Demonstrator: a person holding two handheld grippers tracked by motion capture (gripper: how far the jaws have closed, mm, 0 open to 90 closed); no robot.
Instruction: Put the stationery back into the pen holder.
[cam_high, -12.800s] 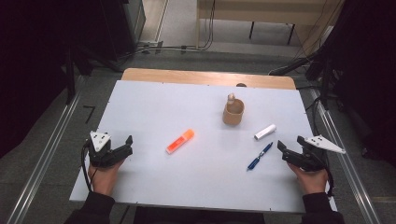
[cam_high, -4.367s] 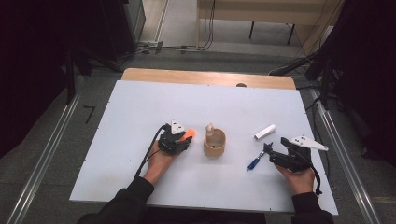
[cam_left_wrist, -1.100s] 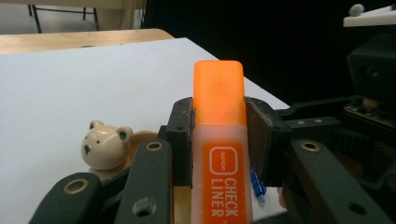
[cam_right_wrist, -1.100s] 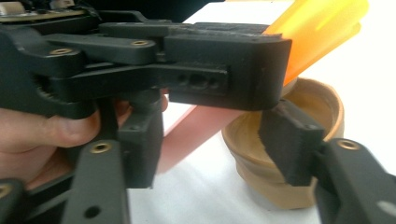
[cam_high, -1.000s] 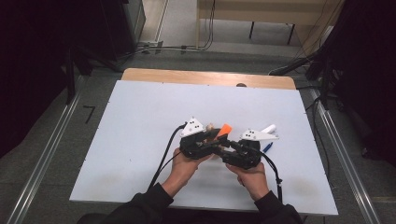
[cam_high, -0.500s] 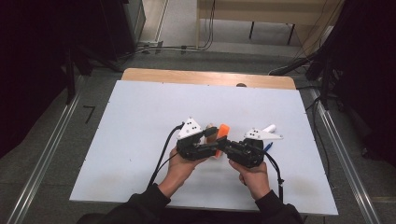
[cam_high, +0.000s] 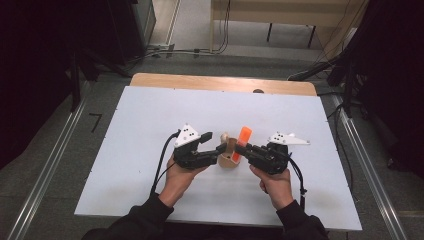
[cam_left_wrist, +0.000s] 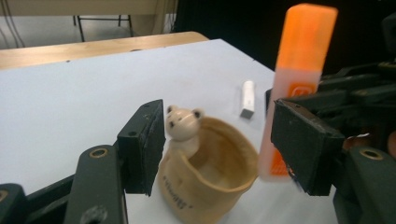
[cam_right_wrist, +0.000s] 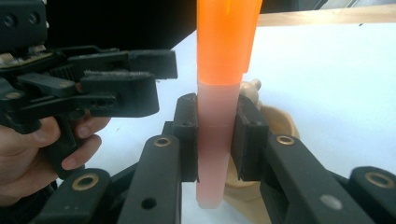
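Your right gripper (cam_right_wrist: 215, 140) is clamped on the orange highlighter (cam_right_wrist: 223, 93), jaws pinching the pale barrel just below the orange cap, marker upright. Your left gripper (cam_left_wrist: 224, 149) has jaws spread wide around the bear cup (cam_left_wrist: 210, 172), one pad just beside the bear figure on the rim; contact isn't clear, and it has hold of nothing that I can confirm. In the high view the cup (cam_high: 229, 159) sits near table centre, with the highlighter (cam_high: 242, 142) at its 2 o'clock, your left gripper (cam_high: 216, 151) at its 9 and your right gripper (cam_high: 246, 151) at its 3. My read: you're at the insertion step, dropping the marker into the cup. Next move calls for shifting the tip over the cup mouth, lowering, then releasing; steady the cup with the left first, it looks light and could tip. Hard to make out: the marker's lower end is blurred in the left gripper view, so I can't tell whether it's inside the rim or outside it. A small white piece (cam_left_wrist: 247, 98) lies on the table (cam_high: 150, 120) beyond the cup, too blurred to identify.
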